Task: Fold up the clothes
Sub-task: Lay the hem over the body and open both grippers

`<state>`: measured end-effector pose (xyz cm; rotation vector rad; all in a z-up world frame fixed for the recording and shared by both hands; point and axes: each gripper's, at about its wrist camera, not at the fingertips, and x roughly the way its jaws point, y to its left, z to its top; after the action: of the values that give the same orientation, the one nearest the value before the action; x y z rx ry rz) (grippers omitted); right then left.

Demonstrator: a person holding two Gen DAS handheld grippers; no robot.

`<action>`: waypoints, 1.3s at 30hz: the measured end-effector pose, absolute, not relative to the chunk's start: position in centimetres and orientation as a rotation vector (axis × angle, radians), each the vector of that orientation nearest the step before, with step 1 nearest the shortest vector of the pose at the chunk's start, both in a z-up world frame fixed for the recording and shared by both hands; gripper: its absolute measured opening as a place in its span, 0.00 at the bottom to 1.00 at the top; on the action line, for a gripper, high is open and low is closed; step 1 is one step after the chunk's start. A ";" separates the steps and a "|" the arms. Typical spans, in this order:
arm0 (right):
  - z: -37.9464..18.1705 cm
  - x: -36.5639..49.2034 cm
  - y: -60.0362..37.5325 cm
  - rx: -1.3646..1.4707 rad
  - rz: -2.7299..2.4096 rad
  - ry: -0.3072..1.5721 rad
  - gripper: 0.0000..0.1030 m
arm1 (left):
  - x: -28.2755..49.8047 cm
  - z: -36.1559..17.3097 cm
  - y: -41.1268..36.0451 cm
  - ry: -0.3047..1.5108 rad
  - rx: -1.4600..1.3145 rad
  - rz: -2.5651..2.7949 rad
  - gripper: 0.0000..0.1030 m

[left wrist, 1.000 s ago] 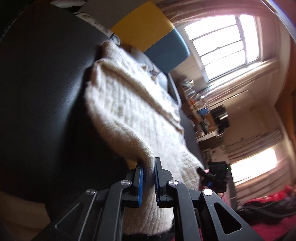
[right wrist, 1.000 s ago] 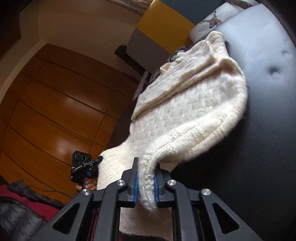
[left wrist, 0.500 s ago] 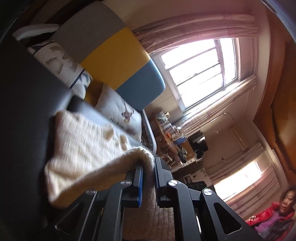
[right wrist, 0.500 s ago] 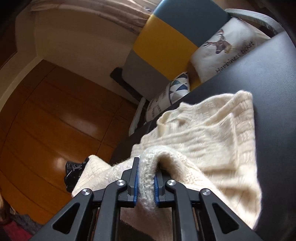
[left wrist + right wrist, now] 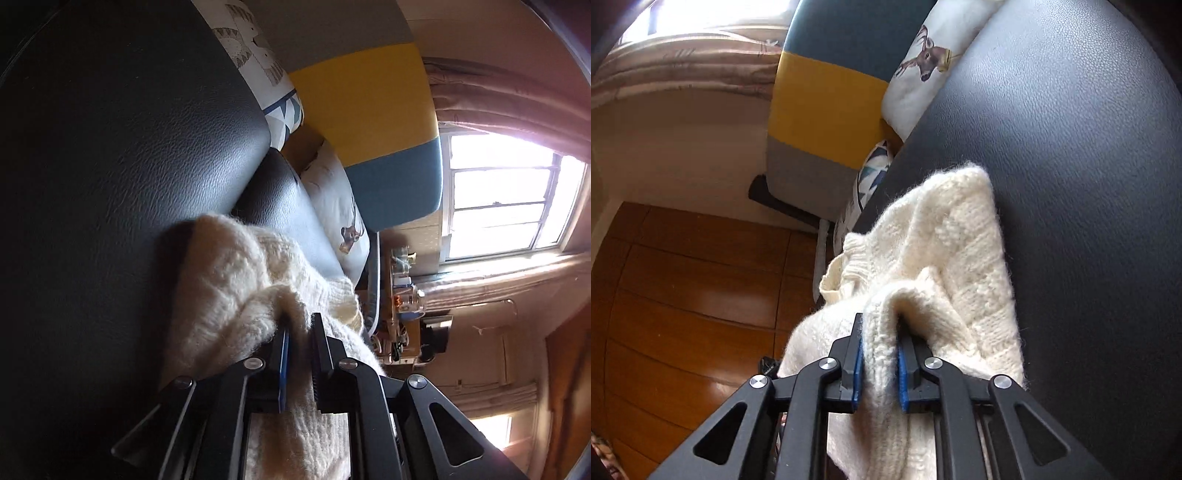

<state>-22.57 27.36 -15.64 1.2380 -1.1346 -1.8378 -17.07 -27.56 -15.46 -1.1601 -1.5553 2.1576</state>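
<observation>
Since 1 s ago the cream chunky-knit sweater (image 5: 960, 258) has been doubled over & now lies bunched on the black leather seat (image 5: 1071, 166). Left gripper (image 5: 299, 332) & right gripper (image 5: 879, 332) both stay clamped on knit folds. Behind: grey/yellow/blue cushion (image 5: 369, 96), deer-print pillow (image 5: 923, 62), window (image 5: 509, 203).

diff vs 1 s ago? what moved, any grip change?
Both grippers carried the sweater's near edge forward over its far part on the black cushion, so it now lies doubled and bunched. No grip change: left gripper and right gripper stay shut on the knit. Pillows and striped chair unchanged.
</observation>
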 end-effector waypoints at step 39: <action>-8.1 -17.0 25.5 1.196 -2.029 -0.701 0.55 | -6.1 -11.1 -29.2 -1.449 -1.233 2.303 0.39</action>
<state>-17.04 25.54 -8.07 1.1960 -0.7005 -2.0294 -6.11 -29.17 -11.11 -1.2334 -1.4493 2.3033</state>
